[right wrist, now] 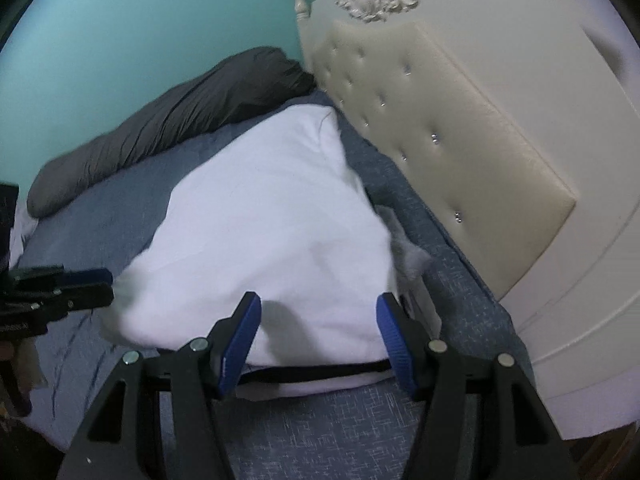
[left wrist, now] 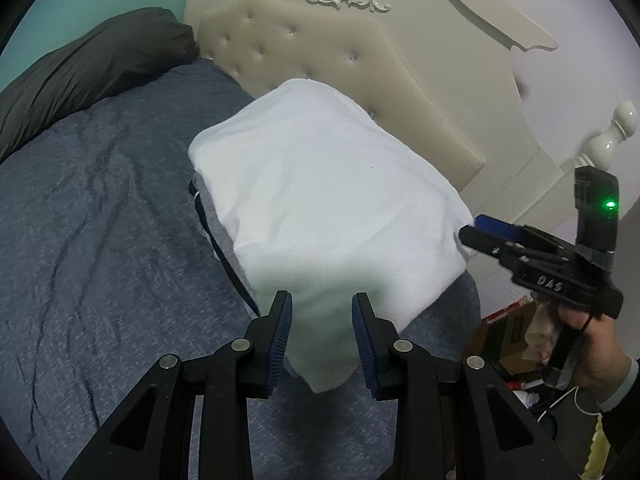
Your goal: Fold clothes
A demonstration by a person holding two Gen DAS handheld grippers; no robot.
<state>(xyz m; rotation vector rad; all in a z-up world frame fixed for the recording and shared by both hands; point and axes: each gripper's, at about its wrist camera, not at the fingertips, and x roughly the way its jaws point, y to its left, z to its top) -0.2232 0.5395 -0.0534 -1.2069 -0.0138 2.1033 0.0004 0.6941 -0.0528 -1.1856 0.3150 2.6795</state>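
A folded white garment (left wrist: 328, 184) (right wrist: 260, 220) lies on the blue bedspread (left wrist: 100, 220) (right wrist: 320, 432), close to the headboard. A black strip (right wrist: 312, 372) shows beneath its near edge. My left gripper (left wrist: 322, 298) is shut on a bunched corner of the garment, which hangs down between the blue pads. In the right wrist view the left gripper (right wrist: 108, 284) is at the garment's left corner. My right gripper (right wrist: 319, 298) stands open, its pads wide apart over the garment's near edge. In the left wrist view the right gripper (left wrist: 474, 230) has its tips at the garment's right corner.
A dark grey pillow (left wrist: 92, 64) (right wrist: 160, 132) lies along the teal wall. The cream tufted headboard (left wrist: 360, 80) (right wrist: 460, 140) runs close beside the garment. A person's hand (left wrist: 592, 344) holds the right gripper's handle above a cardboard box (left wrist: 512, 332) and floor clutter.
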